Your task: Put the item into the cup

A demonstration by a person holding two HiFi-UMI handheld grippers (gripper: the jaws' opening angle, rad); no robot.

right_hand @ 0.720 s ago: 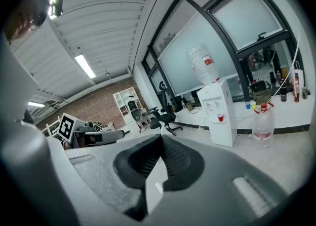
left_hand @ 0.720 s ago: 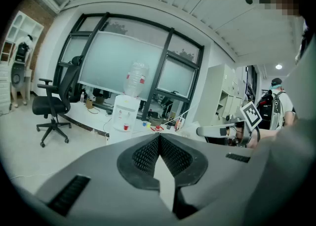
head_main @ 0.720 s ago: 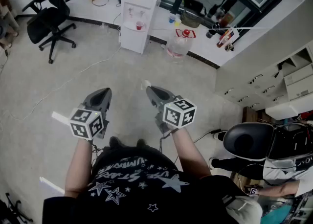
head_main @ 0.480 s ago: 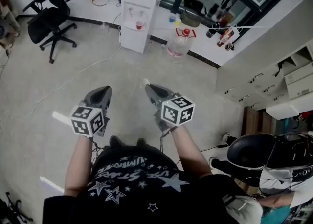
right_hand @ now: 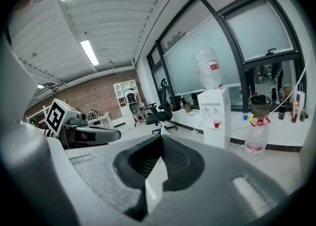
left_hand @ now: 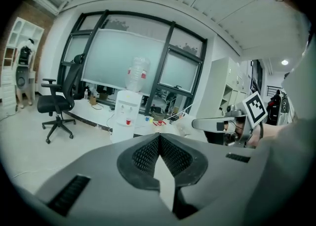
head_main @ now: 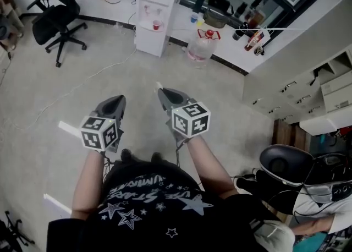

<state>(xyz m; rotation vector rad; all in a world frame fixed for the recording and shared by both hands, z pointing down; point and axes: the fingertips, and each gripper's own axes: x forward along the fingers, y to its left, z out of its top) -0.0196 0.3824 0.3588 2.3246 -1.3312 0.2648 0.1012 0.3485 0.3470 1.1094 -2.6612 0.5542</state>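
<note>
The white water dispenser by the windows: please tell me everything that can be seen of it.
The water dispenser is a white upright cabinet, plastic by its look, standing on the floor in front of the low ledge under the windows. A clear bottle with a red label sits neck down on top. A small red cup stands in its front recess.

We hold the left hand-held gripper (head_main: 114, 105) and the right hand-held gripper (head_main: 163, 94) side by side above the floor (head_main: 231, 102). Ahead stands a water dispenser (head_main: 158, 18), with an office chair (head_main: 55, 24) to its left and a water jug (head_main: 199, 50) on the floor to its right. Cabinets (head_main: 330, 94) line the far right.
</note>
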